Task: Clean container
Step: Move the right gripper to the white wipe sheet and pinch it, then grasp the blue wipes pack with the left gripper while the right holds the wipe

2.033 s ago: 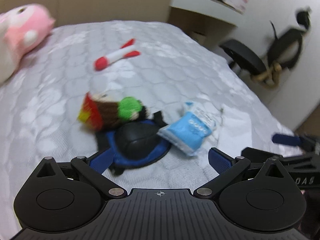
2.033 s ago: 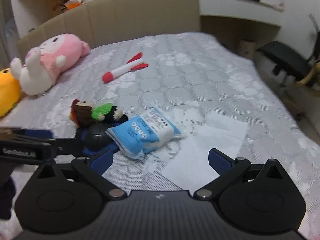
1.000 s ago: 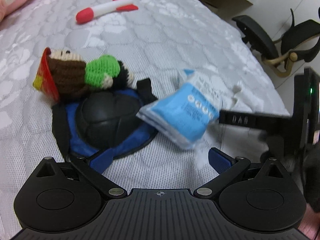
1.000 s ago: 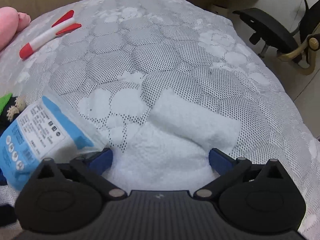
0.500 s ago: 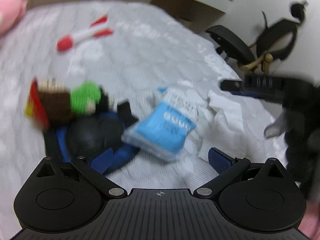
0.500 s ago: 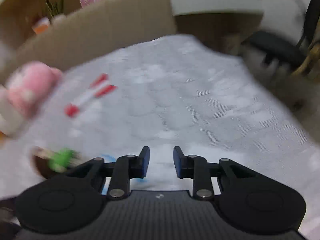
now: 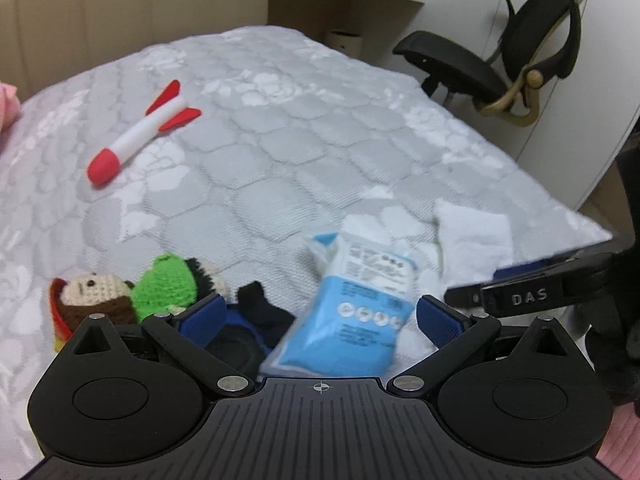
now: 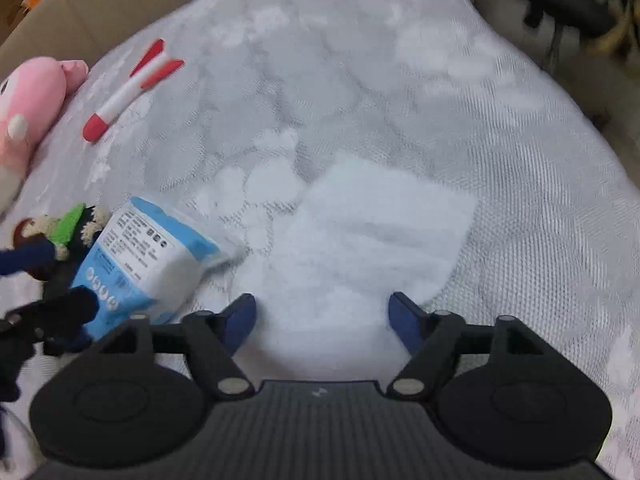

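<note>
A black domed container with a blue rim [image 7: 236, 346] lies on the bed, mostly hidden behind my left gripper [image 7: 320, 316]. That gripper is open, and a blue wipes pack [image 7: 356, 304] lies on the bed between its fingers, untouched. A white cloth [image 8: 380, 236] is spread flat beside the pack [image 8: 148, 256]. My right gripper [image 8: 322, 316] hovers over the cloth's near edge; its jaws are opening and the pads press on nothing. The left wrist view shows the right gripper [image 7: 504, 282] at the right edge. The left gripper [image 8: 48, 280] appears at the left of the right wrist view.
A crocheted doll [image 7: 120, 296] lies against the container. A red and white toy rocket [image 7: 140, 136] lies farther back on the grey quilted mattress [image 7: 320, 140]. A pink plush [image 8: 28, 104] is at the far left. A black office chair [image 7: 480, 68] stands beyond the bed's right edge.
The right gripper's jaws were wide over the cloth, narrowed as it lifted, and now stand partly apart above the cloth. The left gripper has lifted and rolled; the pack now lies between its fingers.
</note>
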Available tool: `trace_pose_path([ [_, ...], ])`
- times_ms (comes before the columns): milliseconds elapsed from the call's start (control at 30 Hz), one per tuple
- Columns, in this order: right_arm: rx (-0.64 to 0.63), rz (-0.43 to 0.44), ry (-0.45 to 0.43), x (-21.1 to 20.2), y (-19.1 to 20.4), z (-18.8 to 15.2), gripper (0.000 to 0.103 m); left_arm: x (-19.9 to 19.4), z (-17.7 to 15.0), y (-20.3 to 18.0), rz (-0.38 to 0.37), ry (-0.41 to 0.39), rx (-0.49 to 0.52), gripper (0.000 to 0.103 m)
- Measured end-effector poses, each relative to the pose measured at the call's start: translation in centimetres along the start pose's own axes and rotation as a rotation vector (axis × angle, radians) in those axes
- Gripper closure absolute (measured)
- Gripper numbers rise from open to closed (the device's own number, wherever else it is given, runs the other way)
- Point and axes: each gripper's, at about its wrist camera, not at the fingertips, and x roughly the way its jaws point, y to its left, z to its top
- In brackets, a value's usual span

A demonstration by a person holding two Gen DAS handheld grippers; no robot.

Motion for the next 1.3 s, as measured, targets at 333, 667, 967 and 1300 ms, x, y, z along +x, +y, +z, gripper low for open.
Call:
trace_pose_path([
  [333, 0.173, 0.216, -0.059, -3.7, -0.6, 2.9, 0.094, -0.4, -0.6, 1.5, 0.002, 0.055, -0.034, 0.000],
  [667, 0.209, 0.003, 0.033, -1.8, -6.2, 2.2, 0.027, -0.2, 0.1, 1.4, -0.076, 0.062, -0.081, 0.000],
  [967, -0.205, -0.087, -0.060, 1.5, 2.4, 0.0, 0.054, -0.9, -2.4, 3.5, -0.116, 0.116, -0.187, 0.000],
  [1300, 0.338, 0.329, -0.062, -4.2, -4.4, 2.1, 0.094, 1.0, 0.9, 0.9, -0.145, 0.022, 0.007, 0.000],
])
